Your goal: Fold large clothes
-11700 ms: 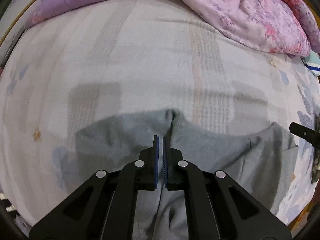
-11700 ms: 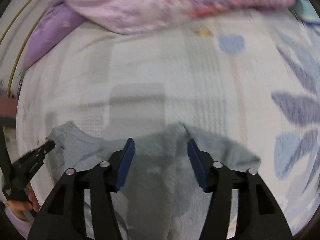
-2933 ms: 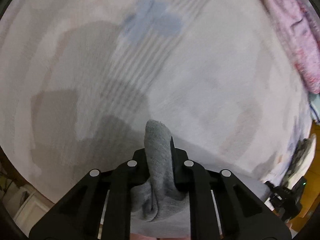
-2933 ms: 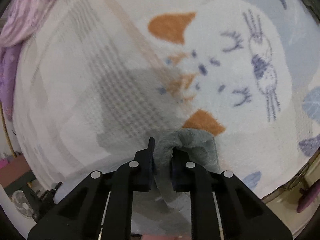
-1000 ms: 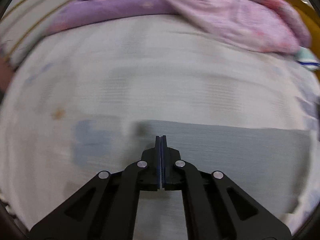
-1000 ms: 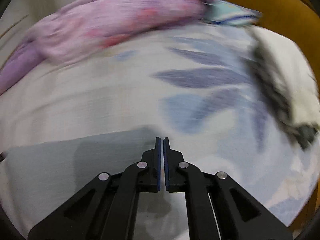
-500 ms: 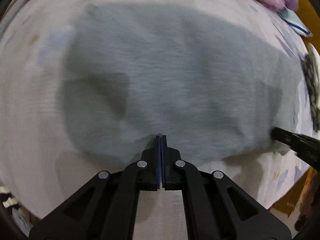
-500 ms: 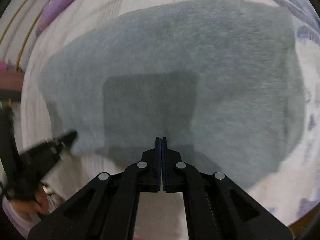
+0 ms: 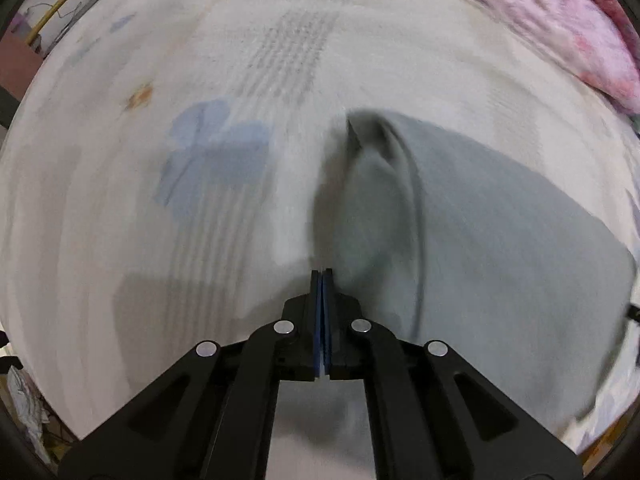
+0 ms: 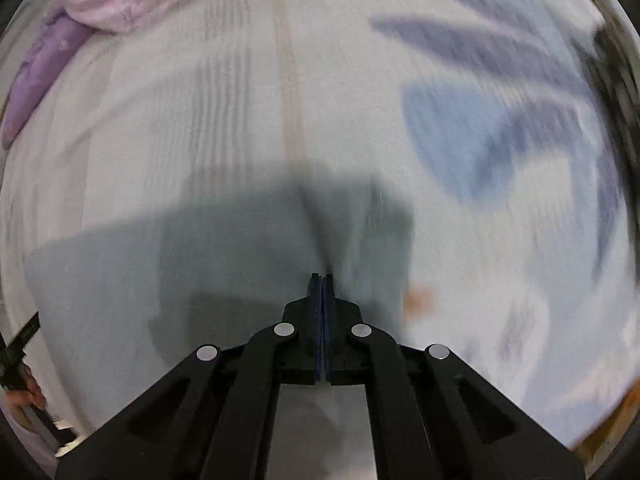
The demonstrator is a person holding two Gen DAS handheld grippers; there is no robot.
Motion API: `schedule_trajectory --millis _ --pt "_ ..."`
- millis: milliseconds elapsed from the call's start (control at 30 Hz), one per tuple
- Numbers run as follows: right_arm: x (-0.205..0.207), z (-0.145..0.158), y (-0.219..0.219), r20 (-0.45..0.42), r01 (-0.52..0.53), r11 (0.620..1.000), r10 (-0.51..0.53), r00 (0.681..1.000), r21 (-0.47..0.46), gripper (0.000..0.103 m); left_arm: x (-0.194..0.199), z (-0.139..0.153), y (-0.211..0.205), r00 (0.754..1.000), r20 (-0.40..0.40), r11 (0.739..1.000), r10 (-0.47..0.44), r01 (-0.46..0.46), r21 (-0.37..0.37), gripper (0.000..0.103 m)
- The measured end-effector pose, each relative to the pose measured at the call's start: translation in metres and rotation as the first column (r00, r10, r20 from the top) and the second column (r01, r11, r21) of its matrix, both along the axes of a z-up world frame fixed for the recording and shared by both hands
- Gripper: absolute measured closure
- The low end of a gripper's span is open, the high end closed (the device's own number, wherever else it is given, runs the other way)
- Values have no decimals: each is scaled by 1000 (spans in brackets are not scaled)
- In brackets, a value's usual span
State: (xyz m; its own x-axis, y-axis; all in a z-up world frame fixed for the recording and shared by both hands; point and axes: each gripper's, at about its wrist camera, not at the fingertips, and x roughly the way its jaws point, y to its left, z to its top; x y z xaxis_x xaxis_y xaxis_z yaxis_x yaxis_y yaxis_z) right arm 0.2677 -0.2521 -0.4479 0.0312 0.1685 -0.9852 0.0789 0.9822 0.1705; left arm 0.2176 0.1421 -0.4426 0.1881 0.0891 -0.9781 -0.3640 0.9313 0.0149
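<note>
Soft grey fleece garment [image 9: 500,248], folded to a broad slab, flat on the bed's white printed sheet [image 9: 260,60] with faint blue and orange motifs. Both views blurred.

Left hand-held gripper [image 9: 322,276]: black frame, blue pads pressed flat together, clenched, nothing seen between them. Tips at the garment's left border, where the cloth bunches into a raised ridge with a dark crease running away from the tips. Bulk of the grey cloth spread to the right of this tool; bare sheet to its left. Touching the cloth or just above it: cannot tell.

Right hand-held gripper [image 10: 322,280]: pads likewise shut tight, empty as far as visible. Tips over the garment's [image 10: 200,264] right portion, a shallow furrow in the cloth straight ahead of them. Grey cloth mostly to the left of this tool, right border of the garment just beyond, then sheet [image 10: 240,100] with large blue leaf prints.

Crumpled pink-and-lilac floral quilt [image 9: 560,12] heaped along the bed's far edge, well apart from the garment; same quilt [image 10: 100,4] at the far left corner in the right wrist view.
</note>
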Motion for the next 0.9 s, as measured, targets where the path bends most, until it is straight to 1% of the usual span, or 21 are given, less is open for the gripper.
schedule_trajectory --millis 33,67,100,133,167,200,233,300,333,367,400,433,467,500,533,567,667,733,800,833,900 --pt "-16 -7 3 -35 -11 1000 11 999 4 103 -15 7 -3 1000 9 1000 8 -8 -10 103" --pt "-27 -18 7 -70 -21 1000 21 997 1 103 -21 6 -6 1000 4 999 13 -13 -33 103" --pt "-37 -33 9 -92 -17 1000 18 996 7 103 -26 -4 -8 1000 -21 999 11 -12 -52 103" --pt "-41 -37 7 -62 6 1000 -5 998 25 103 -28 -12 -12 999 -37 999 2 -3 -39 103" --pt "-43 -37 3 -54 41 998 -38 998 52 103 -31 -25 -13 998 -61 1000 -15 15 -3 103" --pt "-41 -34 1 -73 70 995 -65 995 65 103 -32 -29 -15 997 -68 1000 -26 27 14 103" --pt "-40 -30 1 -85 81 995 -76 994 65 103 -30 -27 -14 997 -74 1000 -22 23 13 103" --pt "-37 -16 3 -87 74 995 -68 994 65 92 -27 -19 -11 997 -80 1000 -3 3 -4 103" --pt "-35 -5 4 -60 65 995 -61 996 70 64 -27 -13 -9 997 -77 1000 -4 3 -3 100" --pt "-33 3 3 -36 66 995 -63 997 71 23 -27 -8 -9 997 -80 1000 -18 19 10 95" --pt "-31 9 1 -12 73 996 -73 997 58 13 -27 -4 -9 995 -88 998 -37 41 38 80" --pt "-27 17 -4 21 88 996 -89 996 34 12 -24 -1 -12 994 -93 996 -51 57 68 67" --pt "-26 17 -6 22 94 995 -94 995 33 12 -25 3 -15 993 -93 994 -68 75 85 64" --pt "-25 15 -9 11 100 994 -100 995 37 12 -27 5 -17 992 -90 993 -83 90 77 61" --pt "-19 9 -20 -11 115 993 -114 993 35 12 -28 7 -18 992 -88 993 -93 99 62 50" --pt "-12 5 -27 -30 124 992 -123 992 34 12 -29 9 -21 991 -82 993 -101 106 53 47" --pt "-5 3 -42 -27 127 990 -126 992 64 12 -39 15 -25 989 -84 990 -118 124 69 44" --pt "2 4 -51 -12 117 989 -117 993 92 12 -39 15 -30 990 -85 991 -112 117 57 43" --pt "19 10 -56 15 112 983 -115 993 148 12 -43 16 -33 991 -90 993 -102 107 54 40" --pt "24 9 -57 20 110 980 -115 993 168 12 -41 17 -39 990 -92 992 -103 109 57 39" --pt "40 4 -59 32 104 966 -115 993 238 12 -41 18 -48 989 -95 992 -114 119 48 37"
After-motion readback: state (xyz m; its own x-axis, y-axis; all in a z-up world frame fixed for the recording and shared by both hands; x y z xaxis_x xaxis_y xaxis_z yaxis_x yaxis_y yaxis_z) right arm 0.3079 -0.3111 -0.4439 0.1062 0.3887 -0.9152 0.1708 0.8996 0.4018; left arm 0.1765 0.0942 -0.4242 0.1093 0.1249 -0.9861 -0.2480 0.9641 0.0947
